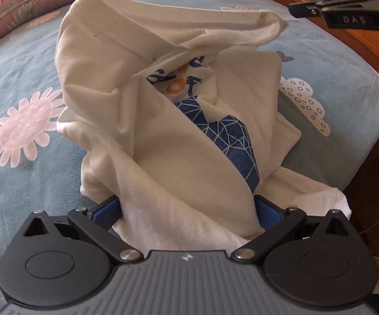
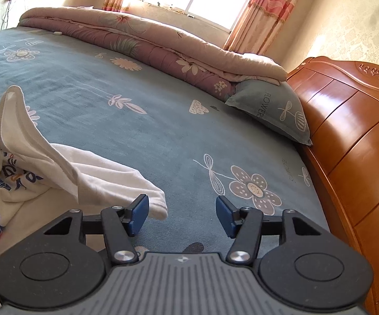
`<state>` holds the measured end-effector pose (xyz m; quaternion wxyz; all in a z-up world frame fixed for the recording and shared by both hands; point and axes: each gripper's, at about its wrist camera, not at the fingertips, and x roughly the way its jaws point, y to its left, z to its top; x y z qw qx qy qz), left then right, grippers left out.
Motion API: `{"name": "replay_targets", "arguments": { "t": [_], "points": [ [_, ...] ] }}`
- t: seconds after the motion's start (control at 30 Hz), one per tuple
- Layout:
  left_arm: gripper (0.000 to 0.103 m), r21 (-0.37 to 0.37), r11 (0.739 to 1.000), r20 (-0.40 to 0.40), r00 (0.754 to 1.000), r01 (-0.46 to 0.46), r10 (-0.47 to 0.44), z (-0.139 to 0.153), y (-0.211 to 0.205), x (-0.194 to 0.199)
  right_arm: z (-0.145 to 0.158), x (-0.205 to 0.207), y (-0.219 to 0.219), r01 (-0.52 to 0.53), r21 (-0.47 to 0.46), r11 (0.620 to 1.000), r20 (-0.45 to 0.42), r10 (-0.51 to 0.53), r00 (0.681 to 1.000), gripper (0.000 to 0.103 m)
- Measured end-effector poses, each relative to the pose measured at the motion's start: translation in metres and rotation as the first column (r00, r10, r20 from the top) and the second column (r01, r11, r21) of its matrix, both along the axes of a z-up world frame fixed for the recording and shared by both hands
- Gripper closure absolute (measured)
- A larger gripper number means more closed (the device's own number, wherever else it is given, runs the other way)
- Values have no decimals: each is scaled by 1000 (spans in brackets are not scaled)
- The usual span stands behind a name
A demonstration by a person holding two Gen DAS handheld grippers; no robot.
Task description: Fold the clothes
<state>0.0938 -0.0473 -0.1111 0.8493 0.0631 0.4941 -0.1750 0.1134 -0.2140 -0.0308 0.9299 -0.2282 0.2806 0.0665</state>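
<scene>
A white T-shirt (image 1: 189, 157) with a blue geometric print lies crumpled on the blue-grey flowered bedsheet (image 1: 18, 78). Its ribbed hem is turned up at the far side. My left gripper (image 1: 186, 210) points down at the shirt's near end, its blue pads far apart, and loose cloth fills the gap between them. My right gripper (image 1: 302, 2) hovers at the upper right, clear of the shirt. In the right wrist view the right gripper (image 2: 182, 216) is open over bare sheet with nothing between its pads. The shirt (image 2: 97, 183) lies just left of its left pad.
A rolled pink quilt (image 2: 136, 39) runs along the far side of the bed below a curtained window. A grey-blue pillow (image 2: 273, 110) leans against the orange wooden bed board (image 2: 347, 144) on the right. Bedsheet (image 2: 136, 131) spreads between shirt and quilt.
</scene>
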Motion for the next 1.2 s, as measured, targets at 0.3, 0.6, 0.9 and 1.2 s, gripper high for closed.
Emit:
{"name": "replay_targets", "arguments": {
  "t": [0.3, 0.6, 0.9, 1.2],
  "points": [
    [1, -7, 1000, 95, 995, -2, 3, 58, 64, 5, 7, -31, -7, -9, 14, 1000, 1, 9, 1000, 32],
    [1, -88, 993, 138, 987, -74, 86, 80, 101, -3, 11, -34, 43, -211, 189, 959, -83, 230, 970, 30],
    [1, -161, 958, 121, 959, -238, 258, 81, 149, -7, -21, -17, 142, -398, 265, 878, -220, 457, 862, 28],
    [2, -306, 930, 71, 969, -203, 235, 58, 133, 14, -58, -16, 102, -296, 182, 938, -311, 340, 888, 14]
  ]
}}
